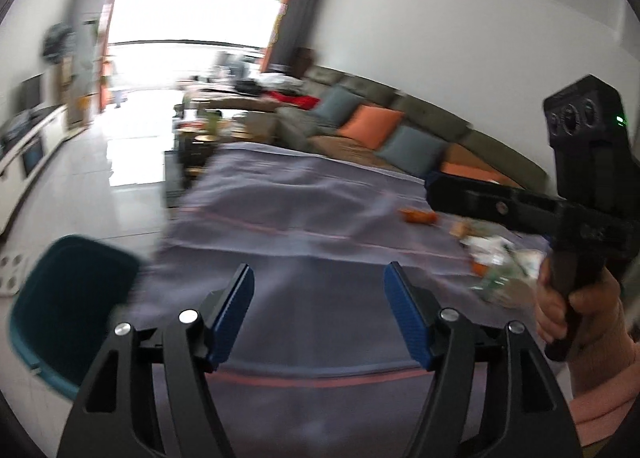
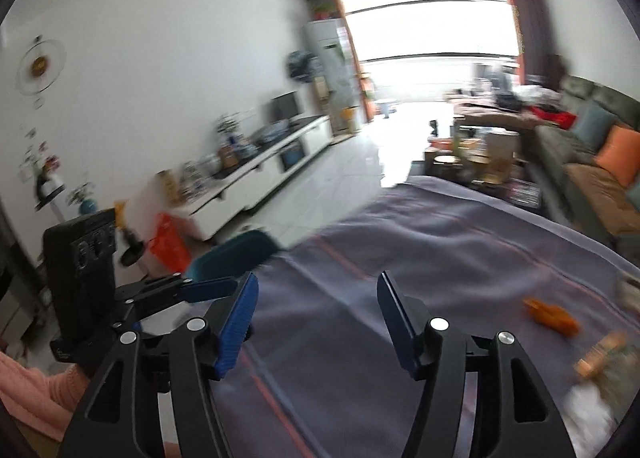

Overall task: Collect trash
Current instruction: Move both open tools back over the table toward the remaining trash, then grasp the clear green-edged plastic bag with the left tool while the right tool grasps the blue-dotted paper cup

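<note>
Two tools are hovering over the counter [image 1: 304,209] w/ its grey-purple striped cloth, both spread wide and gripping nothing. Left tool [image 1: 319,290] is sitting nearest the teal bin [image 1: 68,310], which is standing just off the counter's left edge, below cloth level. Right tool [image 2: 318,298] is hanging a bit further in, pointing down the room, w/ the left tool showing at its left side.

Trash is lying to the right of both, so the right tool is the nearer one, I reckon. Closest bit is the pale crumpled wrapper pile [image 1: 500,262], blurry, at the near-right of the cloth; can't tell what each piece is. Just beyond it is lying an orange scrap [image 2: 552,316], long axis running roughly left-far to right-near across the cloth, apart from the pile.

So next move prob. means swinging right for a pick, then carrying all the way left across the counter to the bin. Sofa [image 1: 400,129] is sitting far behind.
</note>
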Tool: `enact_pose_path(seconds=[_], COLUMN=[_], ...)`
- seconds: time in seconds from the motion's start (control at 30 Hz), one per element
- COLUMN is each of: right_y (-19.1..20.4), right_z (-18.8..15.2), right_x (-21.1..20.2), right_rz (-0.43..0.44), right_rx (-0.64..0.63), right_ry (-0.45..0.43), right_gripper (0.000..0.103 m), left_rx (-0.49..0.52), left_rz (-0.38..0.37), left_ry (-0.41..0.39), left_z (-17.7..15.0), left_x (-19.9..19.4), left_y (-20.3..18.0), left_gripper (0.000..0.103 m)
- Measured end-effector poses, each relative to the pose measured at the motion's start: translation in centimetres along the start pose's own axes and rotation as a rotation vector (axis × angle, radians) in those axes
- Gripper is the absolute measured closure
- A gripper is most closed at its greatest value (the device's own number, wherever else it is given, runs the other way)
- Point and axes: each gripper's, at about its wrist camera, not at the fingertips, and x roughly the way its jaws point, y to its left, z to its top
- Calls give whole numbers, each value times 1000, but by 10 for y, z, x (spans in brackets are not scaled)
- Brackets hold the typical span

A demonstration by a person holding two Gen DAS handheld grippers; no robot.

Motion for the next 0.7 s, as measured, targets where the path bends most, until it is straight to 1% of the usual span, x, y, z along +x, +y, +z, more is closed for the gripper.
enact_pose_path(seconds=[0.13, 0.27, 0.43, 0.57, 0.7], right_y=[-36, -64, -92, -113, -131], right_z=[-17, -29, -49, -69, -88], right_x=[-40, -69, -102, -123, -137], right_rz=[-121, -213, -313, -366, -365], right_rx=[79, 135, 207, 260, 332], right_ry=[-24, -49, -74, -81, -79], right_gripper=[41, 41, 41, 41, 41], left_rx=[46, 96, 130, 136, 134], left_rz=[-113, -203, -283, -329, -356], left_ry=[52, 91, 139, 179, 214], left_z=[-3, -6, -5, -5, -4], left_x=[25, 46, 70, 87, 100], left_y=[-39, -76, -109, -127, -137], left_gripper=[35, 35, 34, 33, 32])
